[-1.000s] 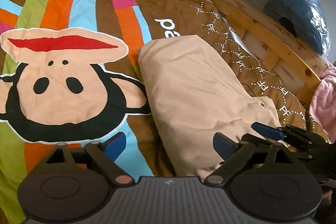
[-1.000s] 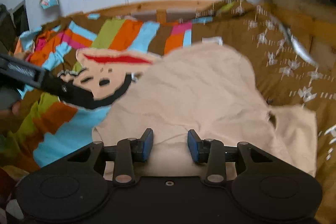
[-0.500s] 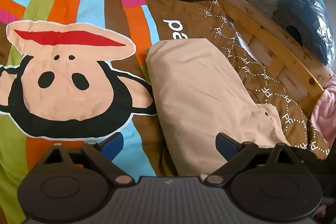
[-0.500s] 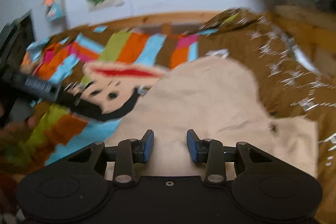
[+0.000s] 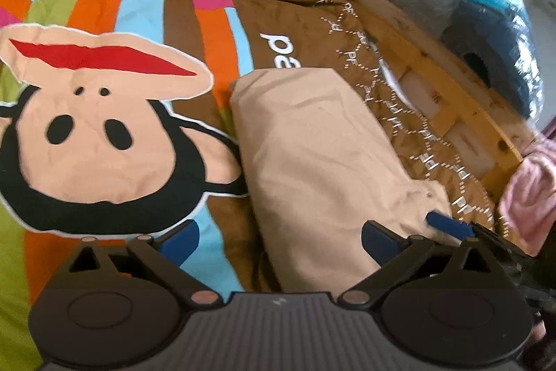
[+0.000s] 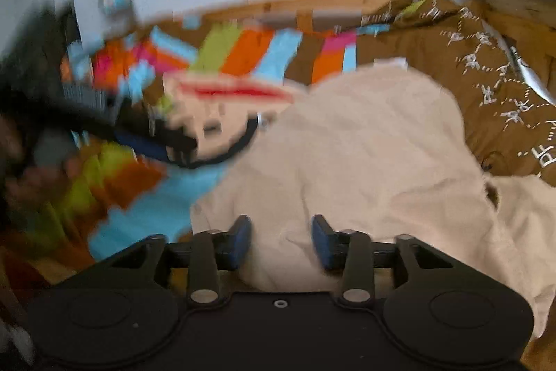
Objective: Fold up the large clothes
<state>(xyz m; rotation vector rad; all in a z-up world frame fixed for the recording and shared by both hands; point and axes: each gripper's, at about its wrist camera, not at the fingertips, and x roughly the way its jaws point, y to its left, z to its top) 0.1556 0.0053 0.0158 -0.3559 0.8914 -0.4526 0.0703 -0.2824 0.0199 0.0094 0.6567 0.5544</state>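
A beige garment (image 5: 326, 159) lies on a bed, on a bright striped cover (image 5: 104, 99) printed with a big cartoon monkey face. It sits to the right of the face, near the wooden bed frame (image 5: 451, 99). From the left wrist view it looks already folded into a long, fairly neat slab, with its far end squared off. At the near right corner a loose flap still sticks out flat to the side, so the folding seems well along but probably not finished; that flap would likely need tucking or one more fold. The left gripper (image 5: 278, 240) hovers over the near end of the garment with its jaws opening to about their widest; one finger is above the cover, the other above the cloth, and nothing is gripped. The right gripper (image 6: 281, 240) sits low at the garment's near edge with its jaws opening; a ridge of cloth lies between them, but the pads seem not to press on it. The right wrist view is blurred, so contact there is uncertain.
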